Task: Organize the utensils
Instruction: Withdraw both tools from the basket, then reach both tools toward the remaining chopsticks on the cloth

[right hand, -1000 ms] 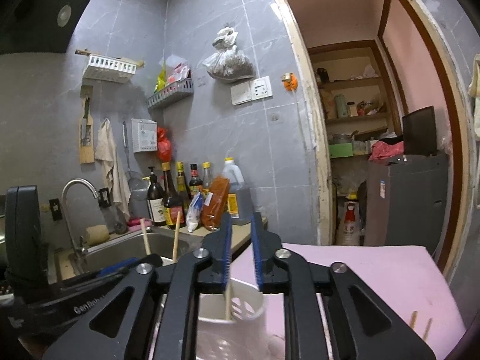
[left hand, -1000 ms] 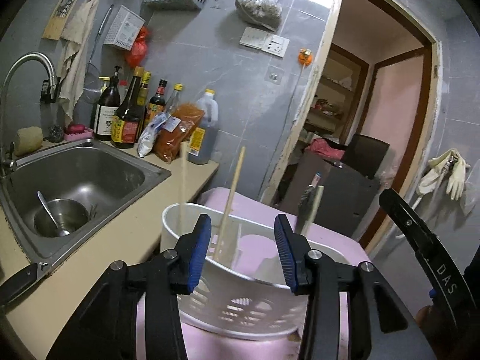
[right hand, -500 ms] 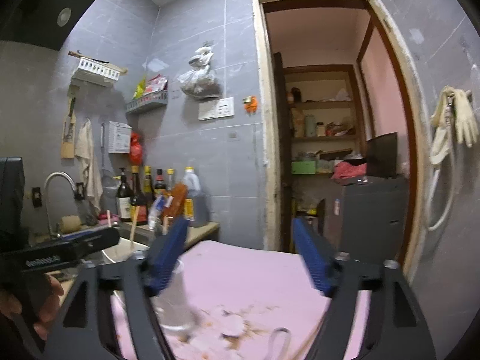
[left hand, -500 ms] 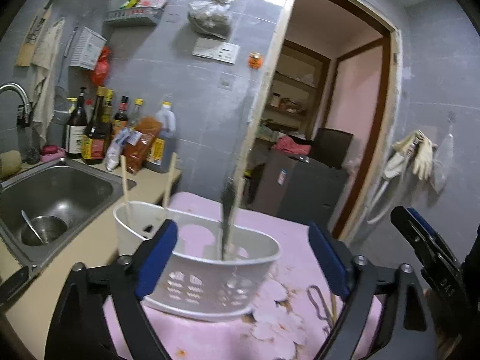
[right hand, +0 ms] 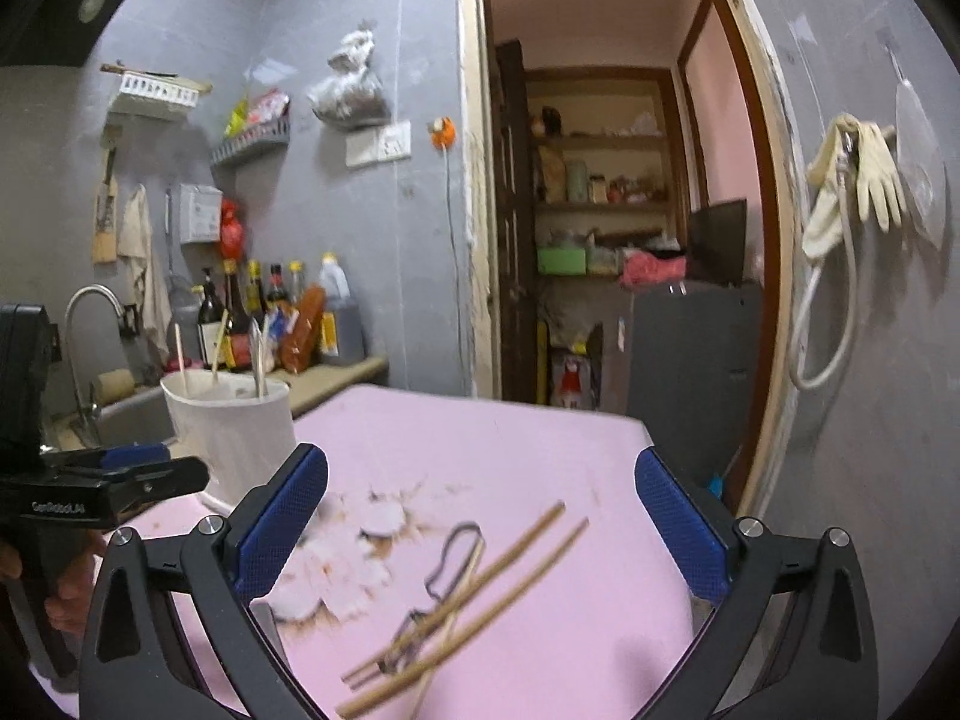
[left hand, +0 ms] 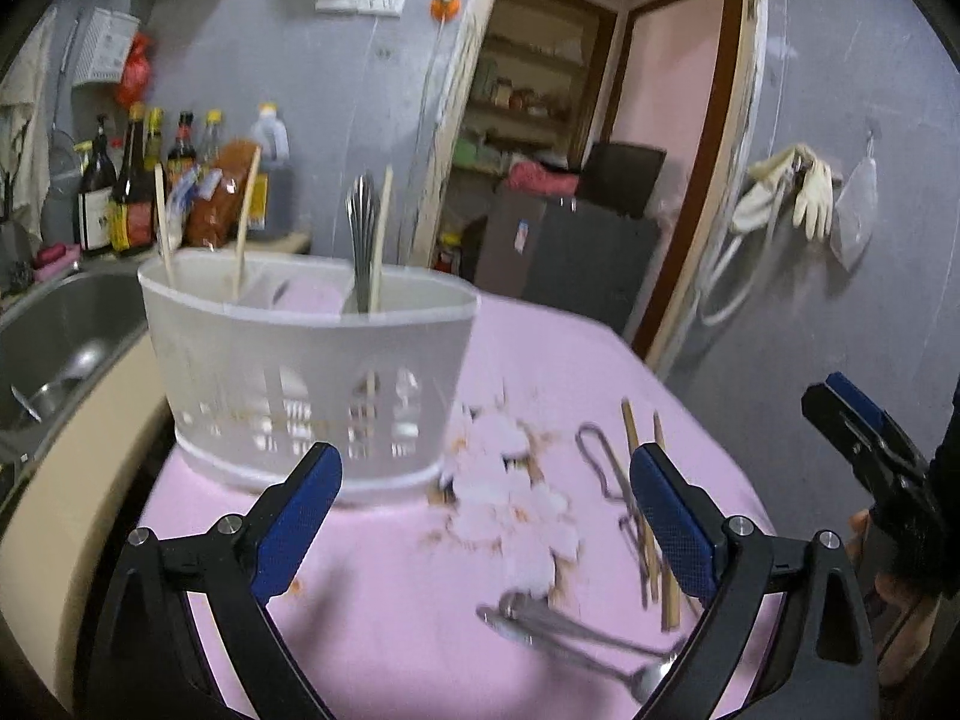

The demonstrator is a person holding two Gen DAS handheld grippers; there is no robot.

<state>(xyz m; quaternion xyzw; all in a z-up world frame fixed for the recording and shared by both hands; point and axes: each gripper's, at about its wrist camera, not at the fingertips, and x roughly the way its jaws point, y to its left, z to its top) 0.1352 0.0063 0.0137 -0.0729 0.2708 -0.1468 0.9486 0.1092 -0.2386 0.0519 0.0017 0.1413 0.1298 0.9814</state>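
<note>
Both my grippers stood over the pink table, their fingers spreading apart with nothing between them.

My left gripper [left hand: 483, 501] pointed down toward the white utensil basket [left hand: 309, 372], which stood at the far left of the table [left hand: 384, 612] by the sink [left hand: 60, 330], with chopsticks and a metal utensil upright inside. My right gripper [right hand: 480, 519] hovered above two loose chopsticks [right hand: 480, 594] and a thin wire utensil [right hand: 447, 570]. A spoon [left hand: 576, 636] lay near my left fingers [left hand: 297, 519], partly hidden and blurred; the wire utensil's shape I could not make out clearly.
</note>
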